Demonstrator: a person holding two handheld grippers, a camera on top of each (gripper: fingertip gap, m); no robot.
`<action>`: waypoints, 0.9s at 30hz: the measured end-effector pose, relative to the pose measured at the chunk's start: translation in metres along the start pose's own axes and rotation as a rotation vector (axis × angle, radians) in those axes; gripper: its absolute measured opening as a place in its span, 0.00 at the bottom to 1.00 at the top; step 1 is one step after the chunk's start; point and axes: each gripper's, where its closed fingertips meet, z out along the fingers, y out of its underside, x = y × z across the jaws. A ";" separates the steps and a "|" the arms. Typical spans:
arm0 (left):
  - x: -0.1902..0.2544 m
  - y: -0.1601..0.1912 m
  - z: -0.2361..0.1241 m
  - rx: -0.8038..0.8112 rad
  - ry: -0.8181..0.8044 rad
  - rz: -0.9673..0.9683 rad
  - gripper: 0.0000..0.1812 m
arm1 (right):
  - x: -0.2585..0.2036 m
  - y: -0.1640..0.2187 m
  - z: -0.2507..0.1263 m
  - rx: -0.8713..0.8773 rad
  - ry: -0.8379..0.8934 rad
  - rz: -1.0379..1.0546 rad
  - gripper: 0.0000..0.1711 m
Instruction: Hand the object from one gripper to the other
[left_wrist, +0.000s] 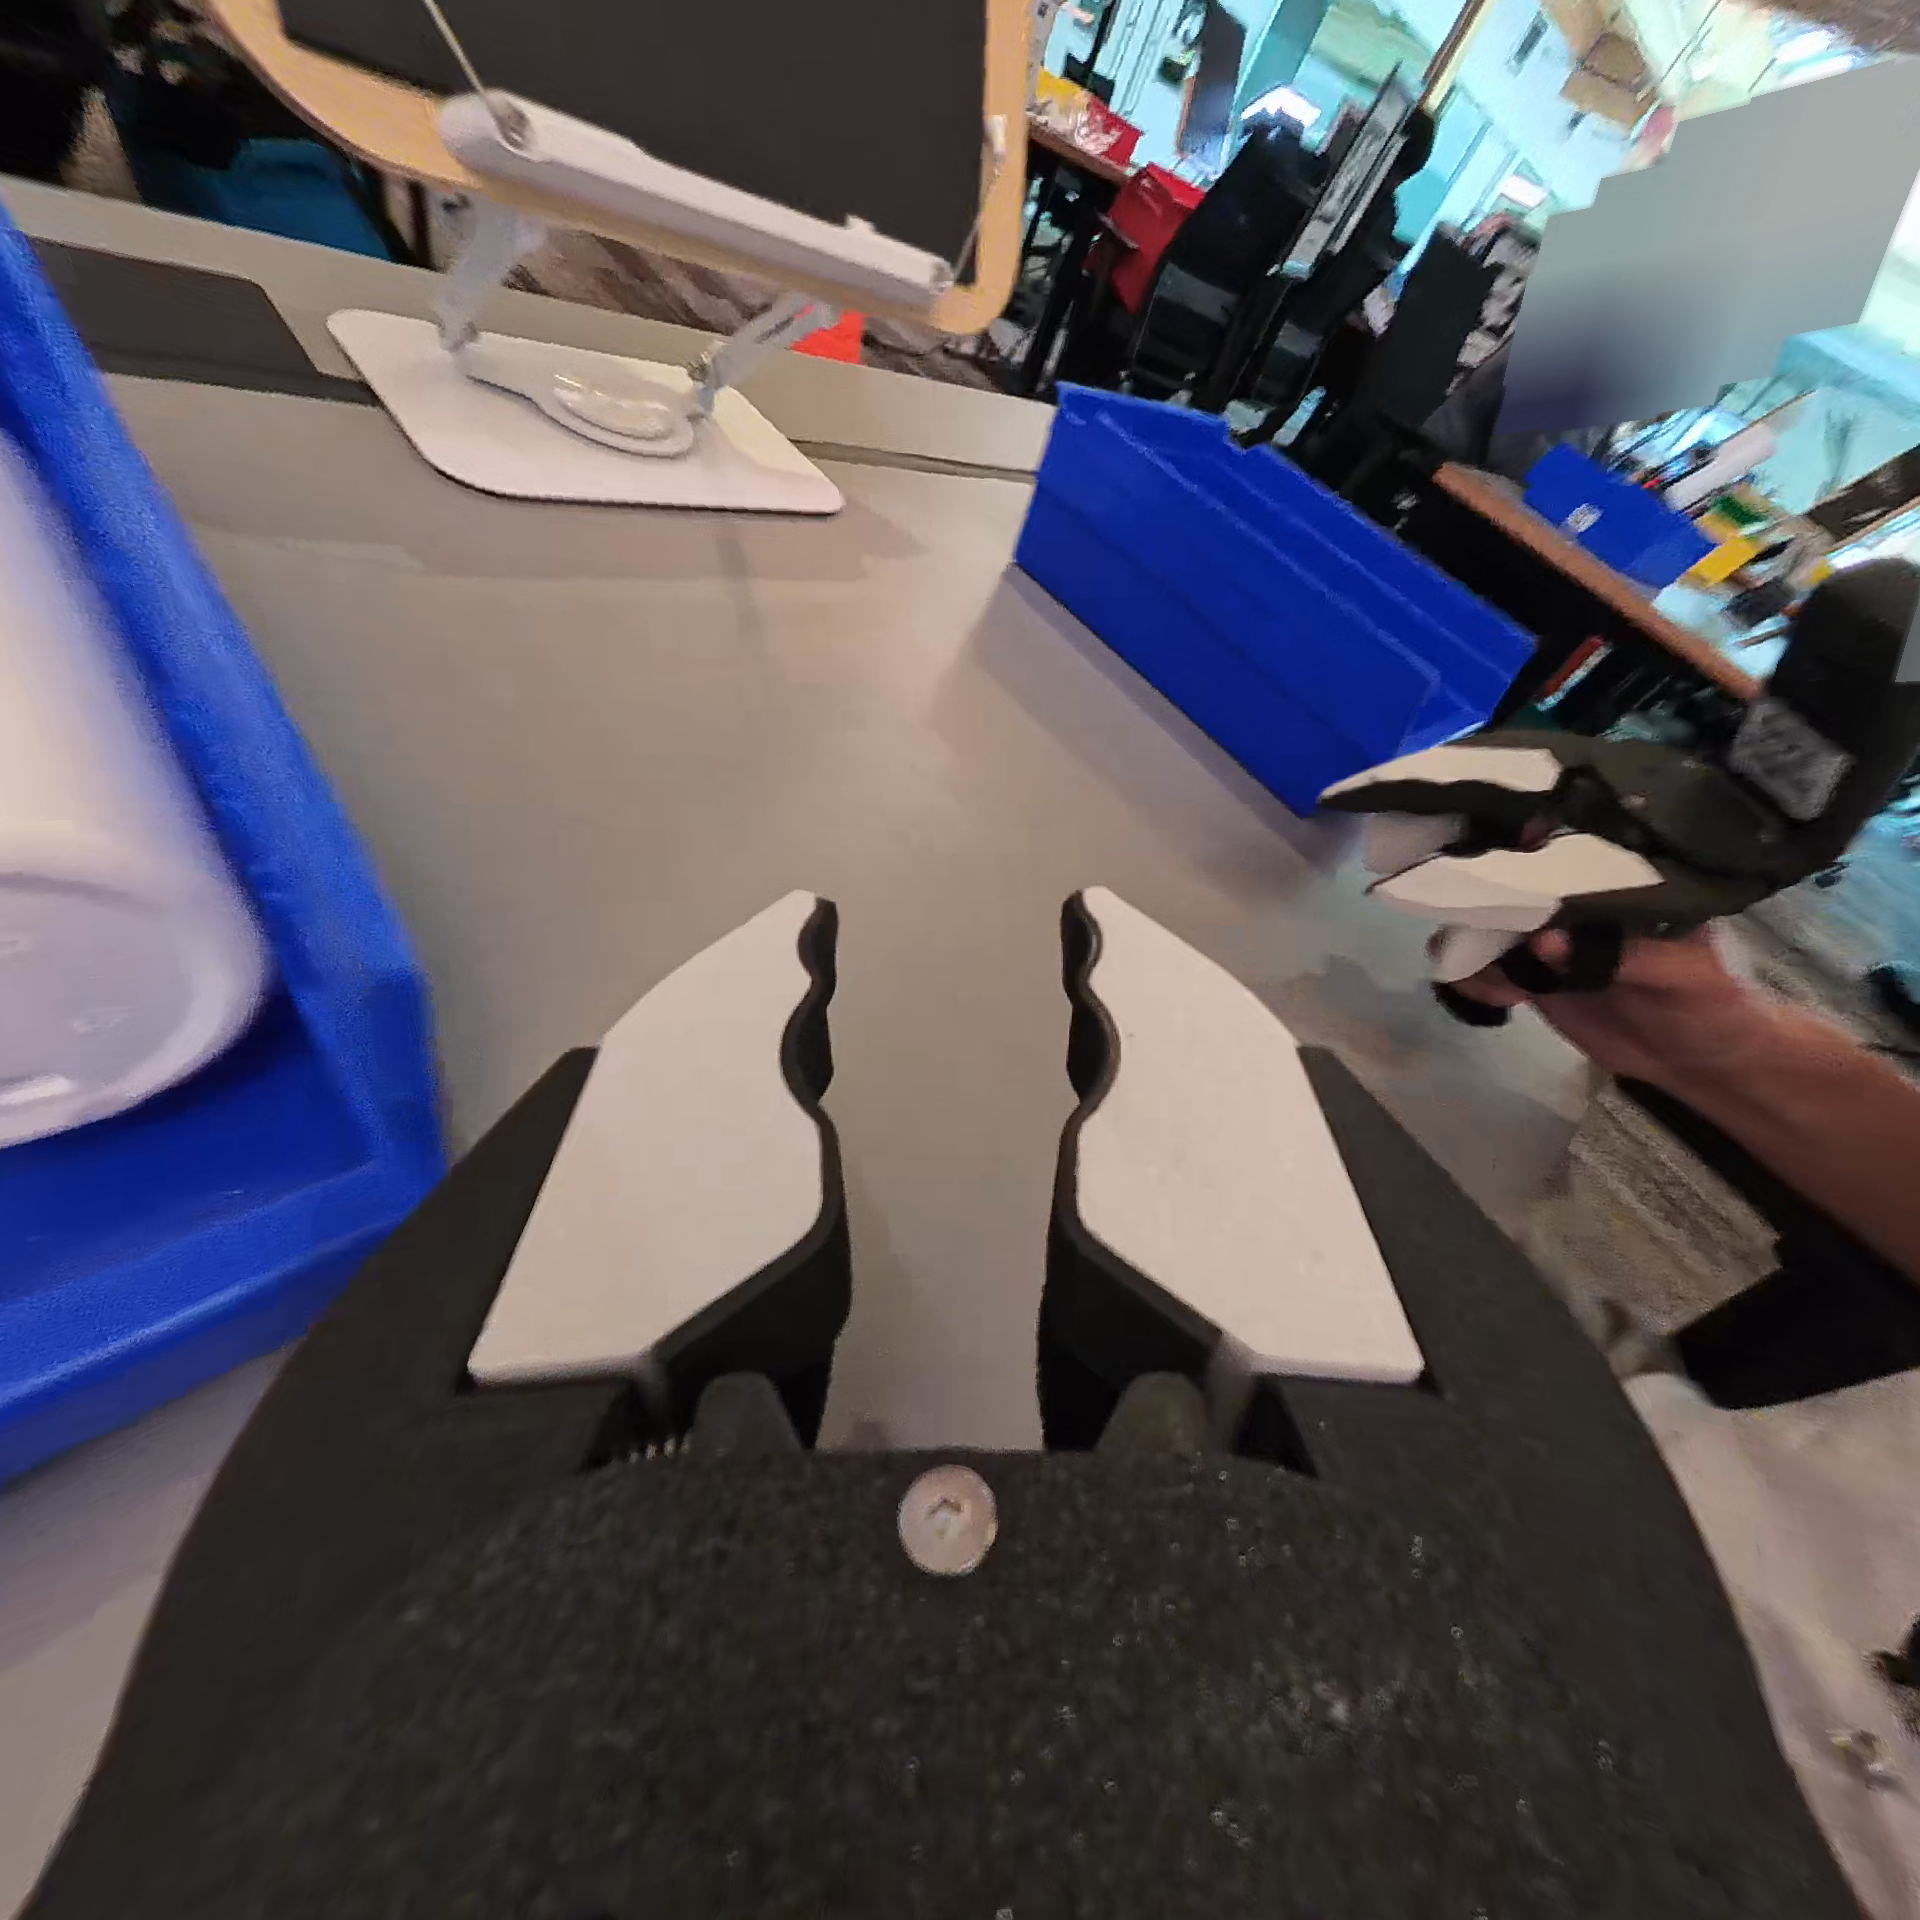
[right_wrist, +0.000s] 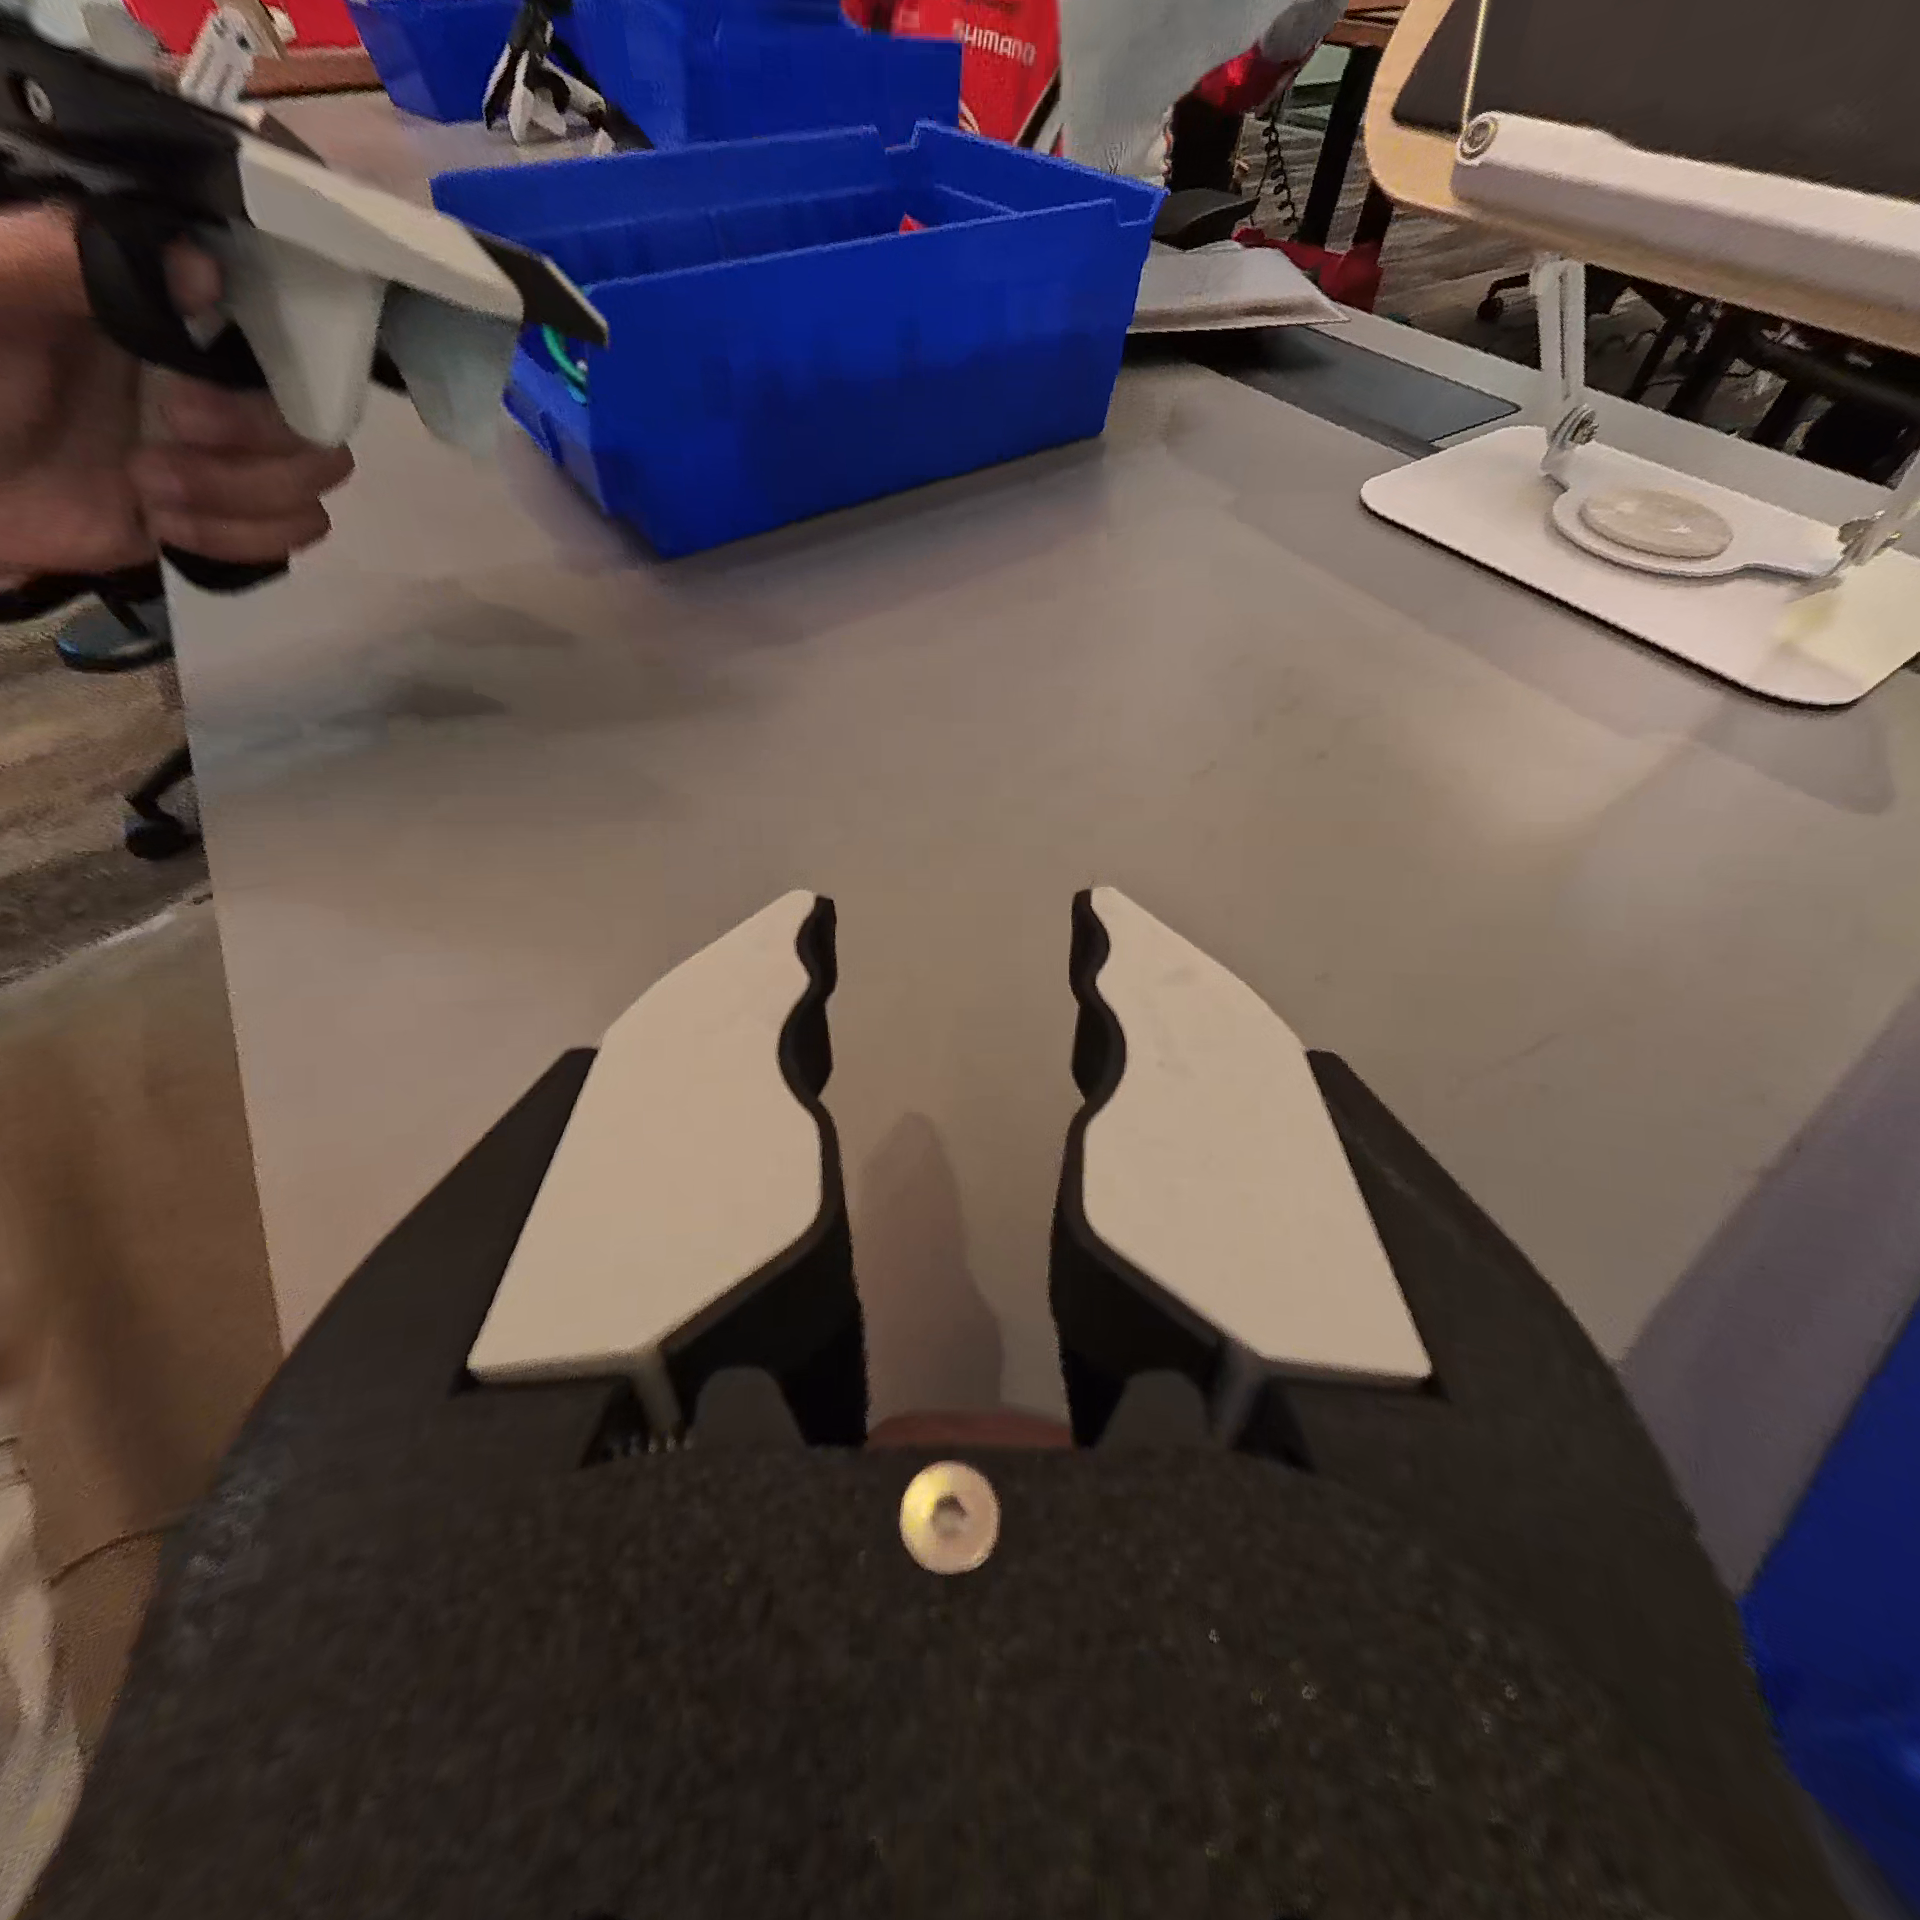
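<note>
Left gripper (left_wrist: 948, 914): fingers parted, nothing between them, bare grey table (left_wrist: 727, 675) below.

Right gripper (right_wrist: 951, 914): fingers likewise parted and empty, over the same table.

Near bin (left_wrist: 208, 987), blue, hard on the left gripper's left side: holds a white cylinder (left_wrist: 94, 883), apparently the object to be passed. It lies on its side, its long axis running roughly away from the camera. Judged nearer the left gripper, which would need to swing leftward to reach it.

Far bin (right_wrist: 831, 343), blue, divided into compartments, across the table.

White stand (right_wrist: 1662, 540) on a flat base, far edge.
</note>
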 end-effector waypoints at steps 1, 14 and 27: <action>-0.009 -0.003 -0.007 -0.006 -0.040 0.042 0.23 | 0.000 0.001 0.000 -0.005 0.006 -0.011 0.25; -0.176 -0.033 -0.124 -0.782 -0.513 0.427 0.23 | -0.011 0.006 0.007 -0.042 -0.038 -0.021 0.25; -0.224 0.015 -0.118 -1.384 -0.132 0.676 0.21 | -0.007 0.004 0.003 -0.012 -0.096 0.125 0.25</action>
